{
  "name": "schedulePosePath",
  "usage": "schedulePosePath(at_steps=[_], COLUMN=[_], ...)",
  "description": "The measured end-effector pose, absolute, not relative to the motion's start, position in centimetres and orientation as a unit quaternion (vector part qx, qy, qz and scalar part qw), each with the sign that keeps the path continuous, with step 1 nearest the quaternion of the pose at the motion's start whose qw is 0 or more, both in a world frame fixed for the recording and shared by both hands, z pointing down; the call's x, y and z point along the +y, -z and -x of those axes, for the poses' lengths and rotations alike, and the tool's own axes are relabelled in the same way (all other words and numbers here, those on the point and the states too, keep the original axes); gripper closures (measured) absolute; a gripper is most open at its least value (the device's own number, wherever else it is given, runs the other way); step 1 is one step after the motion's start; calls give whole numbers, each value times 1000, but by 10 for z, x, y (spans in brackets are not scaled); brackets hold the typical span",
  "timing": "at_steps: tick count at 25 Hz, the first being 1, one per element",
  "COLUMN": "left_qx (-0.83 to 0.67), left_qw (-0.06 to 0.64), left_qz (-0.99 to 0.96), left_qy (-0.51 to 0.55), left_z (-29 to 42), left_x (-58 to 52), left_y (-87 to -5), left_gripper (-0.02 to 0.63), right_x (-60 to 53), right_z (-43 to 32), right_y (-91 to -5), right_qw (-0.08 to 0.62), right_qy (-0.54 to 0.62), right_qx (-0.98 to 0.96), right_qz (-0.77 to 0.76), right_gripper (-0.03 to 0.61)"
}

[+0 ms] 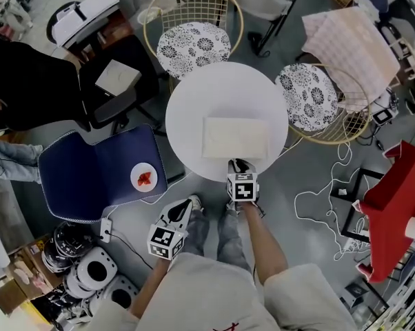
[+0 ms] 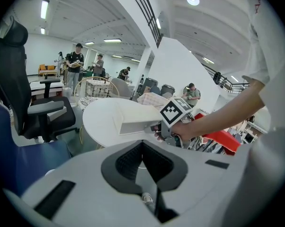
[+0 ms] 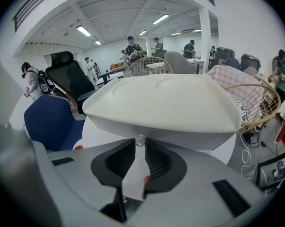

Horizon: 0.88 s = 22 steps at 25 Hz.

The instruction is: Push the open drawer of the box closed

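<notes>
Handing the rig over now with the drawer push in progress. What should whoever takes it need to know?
Left gripper: jaws together, empty, held low, off the round white table.
Right gripper: at the front of the white plastic box, jaws closed round the drawer's small clear knob.
Box: sits mid-table, front toward the person.
Done: right gripper is on the drawer front, which looks close to in.
Left: I cannot tell whether it sits flush. Probably press straight in until it stops, then let go and back off.

Box (image 1: 236, 138) sits mid-table (image 1: 194, 102). R gripper (image 1: 240, 165) at box's near side, knob (image 3: 140, 140) btwn its jaws. L gripper (image 1: 188, 204) off table, near-left. Chair (image 1: 90, 178) left of table, plate (image 1: 144, 178) on it.
</notes>
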<state>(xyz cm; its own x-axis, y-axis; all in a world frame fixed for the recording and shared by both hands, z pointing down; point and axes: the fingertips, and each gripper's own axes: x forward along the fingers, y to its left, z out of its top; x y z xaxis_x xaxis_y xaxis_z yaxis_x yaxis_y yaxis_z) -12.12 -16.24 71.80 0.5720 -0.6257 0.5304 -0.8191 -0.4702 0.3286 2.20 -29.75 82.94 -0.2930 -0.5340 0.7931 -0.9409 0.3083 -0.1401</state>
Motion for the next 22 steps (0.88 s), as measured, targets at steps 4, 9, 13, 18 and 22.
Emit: schedulePosePath(at_steps=[4,9,13,18,22], left_qx=[-429,-428,-426,-424,-424], left_qw=[282,281,282,279,272], left_qz=[-841,-842,-844,-846,-849], left_qy=[-169,-168,-166,-161,-158], left_z=[121,119,116,111,107], left_x=[-164,-165,-165,-164,-167], left_y=[-718,-721,-719,-716,-713], left_gripper=[601,601,601,601,601], right_x=[-297,-292,-284,-276,-275], right_z=[-17,-16,-23,-22,-22], right_y=[-830,-837,-839,-830,-818], right_qw=[300,306,314,305,296], right_qy=[-336,-349,-350,-348,-323], right_qx=[-748,-743,-736,-744,-752], right_qz=[-487,-481,-487,-483,-493], right_gripper=[491,433,433,435,561])
